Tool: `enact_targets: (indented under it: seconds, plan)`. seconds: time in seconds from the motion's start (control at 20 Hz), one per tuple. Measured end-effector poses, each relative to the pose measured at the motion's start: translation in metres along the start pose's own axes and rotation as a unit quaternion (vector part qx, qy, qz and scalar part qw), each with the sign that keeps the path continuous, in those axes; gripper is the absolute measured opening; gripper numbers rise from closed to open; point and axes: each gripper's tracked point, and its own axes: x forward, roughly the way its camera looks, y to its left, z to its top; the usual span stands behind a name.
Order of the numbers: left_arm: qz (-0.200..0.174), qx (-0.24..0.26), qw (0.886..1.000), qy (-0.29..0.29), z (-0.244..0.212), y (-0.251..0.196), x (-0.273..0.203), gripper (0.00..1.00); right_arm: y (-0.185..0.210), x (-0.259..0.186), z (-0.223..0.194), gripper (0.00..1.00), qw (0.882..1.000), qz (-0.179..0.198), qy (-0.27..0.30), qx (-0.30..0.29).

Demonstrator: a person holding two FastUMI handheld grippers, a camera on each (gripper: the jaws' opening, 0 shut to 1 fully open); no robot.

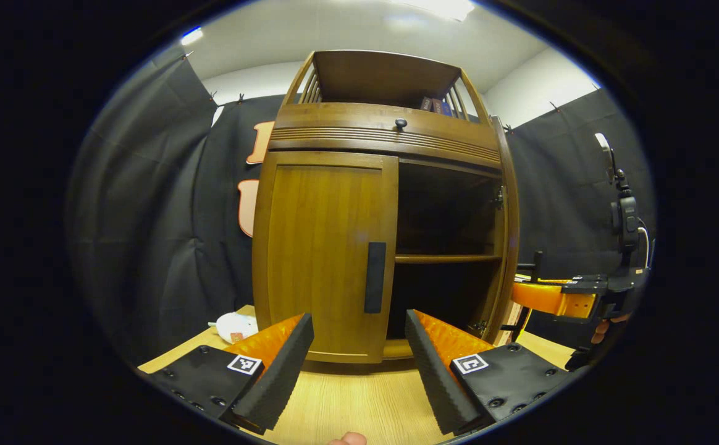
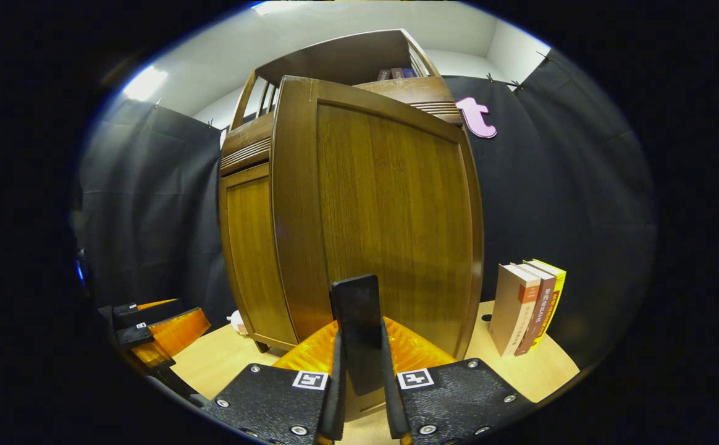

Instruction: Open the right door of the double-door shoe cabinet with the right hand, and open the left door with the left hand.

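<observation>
A brown wooden shoe cabinet (image 1: 384, 136) stands on a light wooden table (image 1: 359, 395). Its left door (image 1: 325, 253) is closed, with a dark vertical handle (image 1: 375, 278) at its right edge. My left gripper (image 1: 359, 349) is open just in front of that handle, nothing between its fingers. The right door (image 2: 390, 216) is swung out, baring dark shelves (image 1: 446, 258). In the right gripper view my right gripper (image 2: 362, 371) is shut on the right door's dark handle (image 2: 356, 321). In the left gripper view the right gripper (image 1: 551, 296) shows at the open door's edge.
Three upright books (image 2: 529, 306) stand on the table right of the cabinet. A small white object (image 1: 236, 326) lies left of the cabinet base. More books (image 1: 435, 105) sit on the cabinet's top shelf. Black cloth walls surround the booth.
</observation>
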Motion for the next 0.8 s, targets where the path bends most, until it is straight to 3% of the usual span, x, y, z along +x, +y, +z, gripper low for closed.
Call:
enact_targets:
  seconds: [0.25,0.3,0.35,0.4,0.55,0.6,0.65,0.8]
  plan:
    - [-0.005,0.005,1.000,0.000,0.000,-0.004,0.008,0.94,-0.027,-0.028,0.004,0.27,1.000,-0.018,-0.005,0.000]
    - [-0.011,0.006,1.000,0.003,-0.001,-0.007,0.011,0.94,-0.033,-0.030,0.001,0.18,1.000,-0.021,-0.001,0.003]
    - [-0.010,0.011,1.000,0.006,-0.001,-0.007,0.012,0.94,-0.037,-0.033,0.001,0.17,1.000,-0.024,-0.003,0.003]
    - [-0.008,0.015,1.000,0.005,0.001,-0.007,0.013,0.94,-0.042,-0.037,0.000,0.20,1.000,-0.029,-0.001,0.002]
    - [-0.011,0.014,1.000,0.000,0.001,-0.011,0.009,0.94,-0.060,-0.047,0.001,0.17,0.999,-0.044,-0.001,-0.005]
    - [-0.011,0.012,1.000,0.001,0.000,-0.011,0.008,0.94,-0.065,-0.051,0.002,0.21,0.999,-0.044,0.000,-0.006]
    - [-0.012,0.010,1.000,0.003,-0.001,-0.012,0.007,0.94,-0.071,-0.053,0.002,0.15,0.999,-0.044,0.002,-0.003]
    - [-0.012,0.012,1.000,0.007,-0.003,-0.016,0.004,0.94,-0.085,-0.060,0.004,0.12,0.999,-0.049,0.005,-0.001]
